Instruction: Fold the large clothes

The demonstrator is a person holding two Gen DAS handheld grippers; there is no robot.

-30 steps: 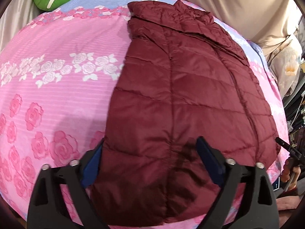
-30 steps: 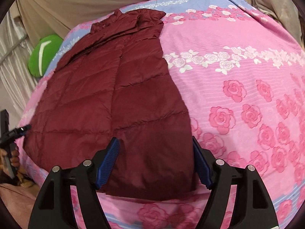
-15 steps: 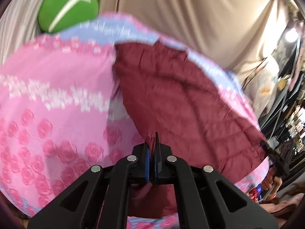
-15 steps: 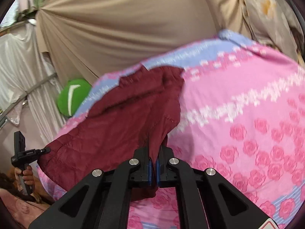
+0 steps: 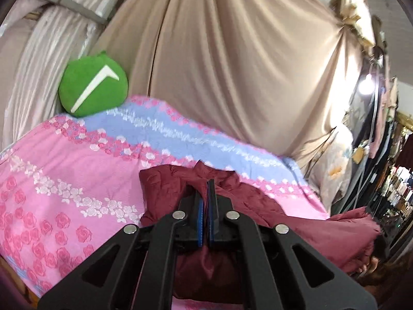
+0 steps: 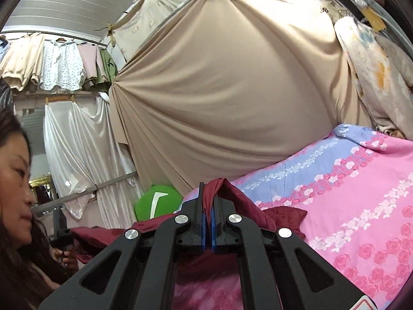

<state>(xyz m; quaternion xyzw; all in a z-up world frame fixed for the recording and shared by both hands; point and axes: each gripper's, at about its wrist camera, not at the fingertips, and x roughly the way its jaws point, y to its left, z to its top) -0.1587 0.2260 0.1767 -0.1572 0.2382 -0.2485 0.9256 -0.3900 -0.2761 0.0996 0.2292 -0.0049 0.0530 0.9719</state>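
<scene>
A clothing or textile shop, or its back room, is suggested. The back wall is covered by a large beige cloth [image 6: 232,98] gathered and pinned at the corners, and a white satin sheet [image 6: 77,155] is clipped up beside it. Shirts and tops [image 6: 59,64] are hung in a row on a rail under a panelled ceiling. A crowded rack of dark goods [image 5: 395,188] (too blurred to be identified) is seen at the right edge. The working surface is spread with a pink and blue rose-printed sheet [image 5: 64,180], on which a green round cushion [image 5: 93,87] is propped.
</scene>
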